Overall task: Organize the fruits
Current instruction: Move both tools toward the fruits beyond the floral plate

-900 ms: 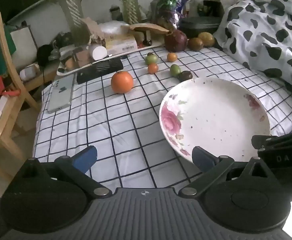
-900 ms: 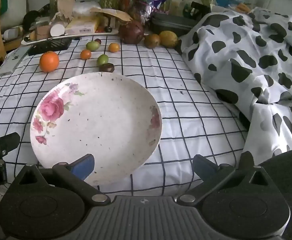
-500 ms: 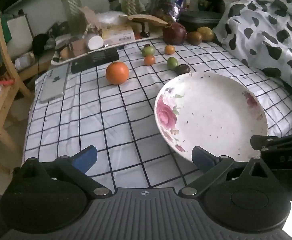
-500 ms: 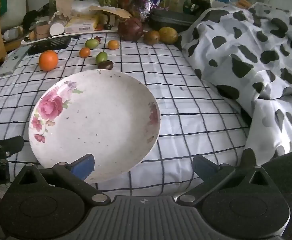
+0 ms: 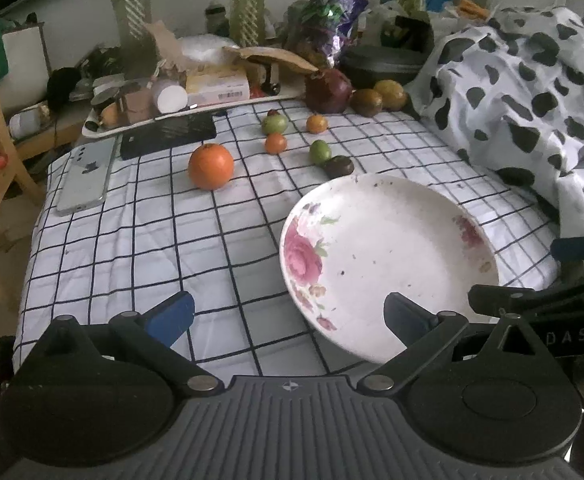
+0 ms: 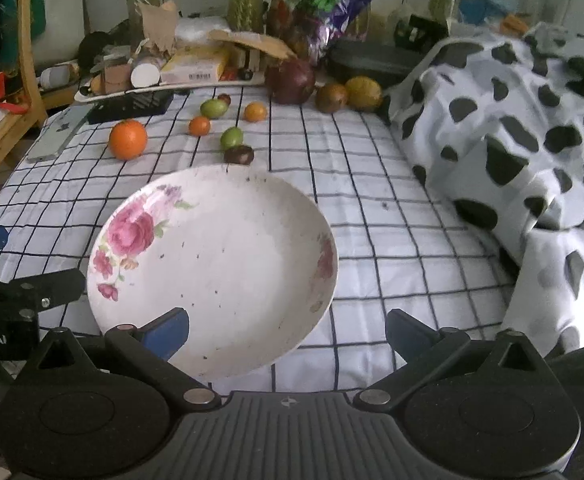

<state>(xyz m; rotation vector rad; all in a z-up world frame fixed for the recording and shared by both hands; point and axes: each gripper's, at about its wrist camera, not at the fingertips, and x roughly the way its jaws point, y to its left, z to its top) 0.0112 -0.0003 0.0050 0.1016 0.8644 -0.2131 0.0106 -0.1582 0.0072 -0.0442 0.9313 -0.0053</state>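
**Plate empty, both grippers wide, no fruit picked yet**

Plate (image 5: 388, 256) sits on the checked cloth (image 5: 139, 240), nothing in it but specks. Fruit lies beyond its far rim: orange (image 5: 210, 166) to the left and well apart; dark fruit (image 5: 338, 166) just beside the rim, green fruit (image 5: 319, 151) touching or nearly touching it. Farther back, 2 small orange fruits (image 5: 275, 143) and another green 1 (image 5: 274, 123). At the cloth's far edge, a large dark red fruit (image 5: 328, 90) and 2 brownish ones (image 5: 366, 101).

Left gripper (image 5: 287, 316): fingers spread wide, nothing between them, angled down over the near cloth. Right gripper (image 6: 285, 326): same, spread and empty, its left finger over the plate's near rim.

Judgement: first pick not begun. Orange suits the left side; the dark and green pair suits the right. Come down with the fingers straddling 1 fruit only. The pair sits close, so take the dark 1 from the plate side to avoid nudging its neighbour. Cloth looks soft; round fruit may roll if pushed. Close gently, lift clear of the rim, release low in the plate.
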